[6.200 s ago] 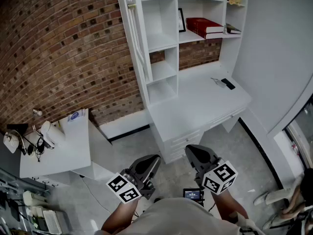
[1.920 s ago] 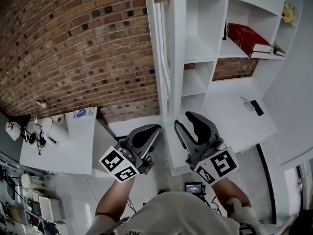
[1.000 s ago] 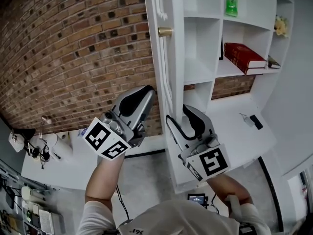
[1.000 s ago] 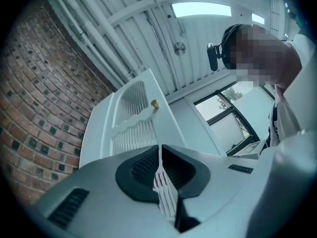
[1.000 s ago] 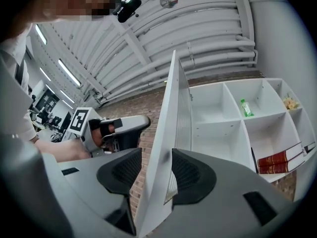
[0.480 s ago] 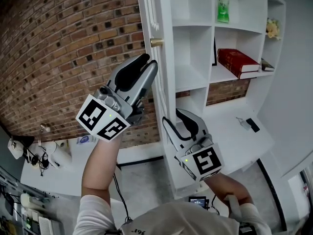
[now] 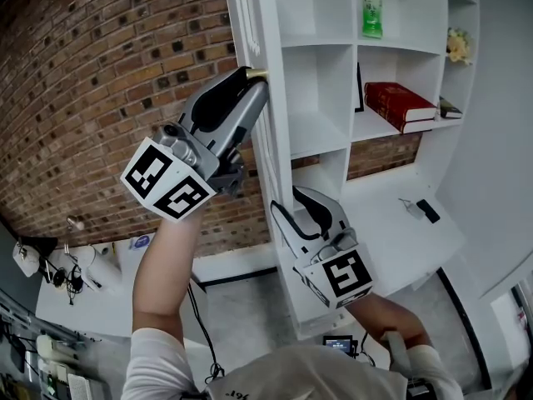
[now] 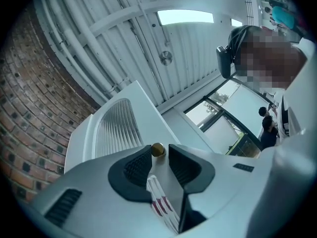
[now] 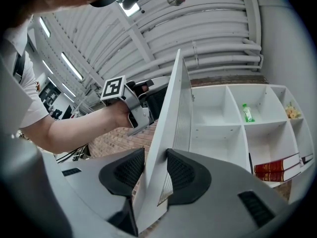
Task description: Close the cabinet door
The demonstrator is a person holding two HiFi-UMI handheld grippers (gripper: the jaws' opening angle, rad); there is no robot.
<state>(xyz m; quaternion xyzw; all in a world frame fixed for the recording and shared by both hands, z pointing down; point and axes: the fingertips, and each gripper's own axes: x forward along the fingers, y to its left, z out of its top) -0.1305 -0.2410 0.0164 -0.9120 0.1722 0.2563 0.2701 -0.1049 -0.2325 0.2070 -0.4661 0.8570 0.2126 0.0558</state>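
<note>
The white cabinet door [image 7: 258,23] stands open and shows edge-on in the head view. Its small brass knob [image 8: 157,149] sits right between the tips of my left gripper [image 8: 158,151], whose jaws stand apart around it without clamping. In the head view that left gripper [image 7: 256,77] is raised high against the door's brick-wall side. Lower down, my right gripper [image 7: 286,200] straddles the door's edge. Its jaws have just been closing, and in the right gripper view both pads [image 9: 179,171] lie against the door panel [image 9: 173,108].
Behind the door are white open shelves [image 7: 316,144] holding a green bottle [image 7: 371,11] and red books [image 7: 400,102]. A white desk top [image 7: 391,232] with a black remote [image 7: 425,211] lies below. A brick wall [image 7: 100,73] stands left, with a low white table [image 7: 75,294] beneath.
My left gripper has risen along the door to the brass knob. The right gripper has stayed at the door's lower edge, and its jaws have narrowed onto the panel.
</note>
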